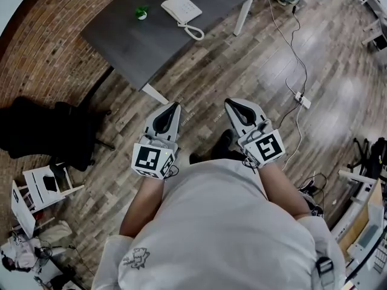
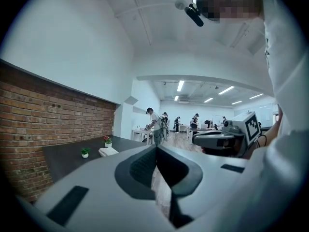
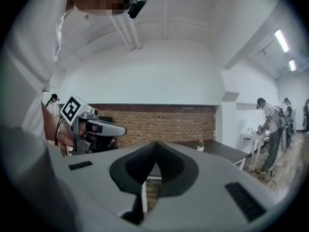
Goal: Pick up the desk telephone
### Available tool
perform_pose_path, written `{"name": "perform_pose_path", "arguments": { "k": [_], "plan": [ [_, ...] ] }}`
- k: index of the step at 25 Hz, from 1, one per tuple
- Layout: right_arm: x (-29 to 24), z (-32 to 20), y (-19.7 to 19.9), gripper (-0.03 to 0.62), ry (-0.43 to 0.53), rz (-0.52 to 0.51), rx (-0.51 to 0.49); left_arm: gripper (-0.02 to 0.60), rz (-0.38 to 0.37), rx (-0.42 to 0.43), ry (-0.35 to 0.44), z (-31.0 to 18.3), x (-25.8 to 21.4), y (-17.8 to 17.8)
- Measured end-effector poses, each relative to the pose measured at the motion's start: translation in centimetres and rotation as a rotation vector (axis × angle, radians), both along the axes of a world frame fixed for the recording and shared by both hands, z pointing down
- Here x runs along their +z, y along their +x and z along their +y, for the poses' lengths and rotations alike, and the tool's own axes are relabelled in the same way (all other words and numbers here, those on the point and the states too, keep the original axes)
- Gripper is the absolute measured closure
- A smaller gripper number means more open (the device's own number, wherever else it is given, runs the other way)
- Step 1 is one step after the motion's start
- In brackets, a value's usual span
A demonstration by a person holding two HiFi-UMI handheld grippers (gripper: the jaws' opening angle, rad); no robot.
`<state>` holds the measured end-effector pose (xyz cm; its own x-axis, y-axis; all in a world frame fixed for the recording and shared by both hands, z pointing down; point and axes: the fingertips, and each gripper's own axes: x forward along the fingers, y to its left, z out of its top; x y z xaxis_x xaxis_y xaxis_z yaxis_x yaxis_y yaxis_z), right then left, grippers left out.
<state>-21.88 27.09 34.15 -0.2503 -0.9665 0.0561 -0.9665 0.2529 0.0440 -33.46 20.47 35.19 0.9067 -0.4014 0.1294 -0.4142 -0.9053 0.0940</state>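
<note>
Standing well back from the desk (image 1: 139, 41); desk telephone (image 1: 181, 8) untouched. My left gripper (image 1: 171, 112) and right gripper (image 1: 234, 107) both closed, empty, held level for the approach.

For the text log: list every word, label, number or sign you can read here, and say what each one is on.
No text can be read in any view.
Shirt print: a small drawing with marks beneath, too small to read.
Desk telephone: keys too small to read.
Left marker cube and right marker cube: black-and-white square patterns, no letters.
</note>
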Motion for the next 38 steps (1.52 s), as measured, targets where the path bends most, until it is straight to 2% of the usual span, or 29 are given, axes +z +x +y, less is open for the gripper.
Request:
{"name": "perform_pose_path", "arguments": {
  "k": [3, 5, 9, 15, 22, 28, 34, 38],
  "plan": [
    [0.4, -0.7, 2.7, 0.535, -0.011, 0.015, 0.003, 0.568, -0.004, 0.010, -0.001, -0.9, 0.5, 3.0],
    [0.7, -0.9, 4.7, 0.486, -0.014, 0.015, 0.002, 0.500, -0.010, 0.044, 0.008, -1.0, 0.8, 5.4],
    [1.3, -1.1, 8.9, 0.438, -0.020, 0.005, -0.001, 0.384, -0.023, 0.087, 0.011, -1.5, 1.6, 10.1],
    [1.6, -1.0, 15.7, 0.417, -0.036, -0.026, -0.012, 0.303, -0.050, 0.159, 0.012, -1.4, 1.9, 16.8],
    [1.9, -1.1, 20.6, 0.410, -0.039, -0.048, 0.008, 0.279, -0.070, 0.156, 0.004, -2.2, 1.9, 21.1],
    [2.5, -2.9, 20.9, 0.410, -0.064, -0.039, -0.033, 0.281, -0.092, 0.146, 0.023, -4.5, 2.2, 22.7],
    [2.6, -6.7, 22.9, 0.410, -0.068, -0.030, -0.006, 0.281, -0.054, 0.166, -0.004, -8.5, 2.4, 24.9],
    [2.9, -11.1, 23.8, 0.410, -0.090, -0.044, -0.011, 0.281, -0.042, 0.171, -0.017, -12.6, 2.6, 25.9]
  ]
}}
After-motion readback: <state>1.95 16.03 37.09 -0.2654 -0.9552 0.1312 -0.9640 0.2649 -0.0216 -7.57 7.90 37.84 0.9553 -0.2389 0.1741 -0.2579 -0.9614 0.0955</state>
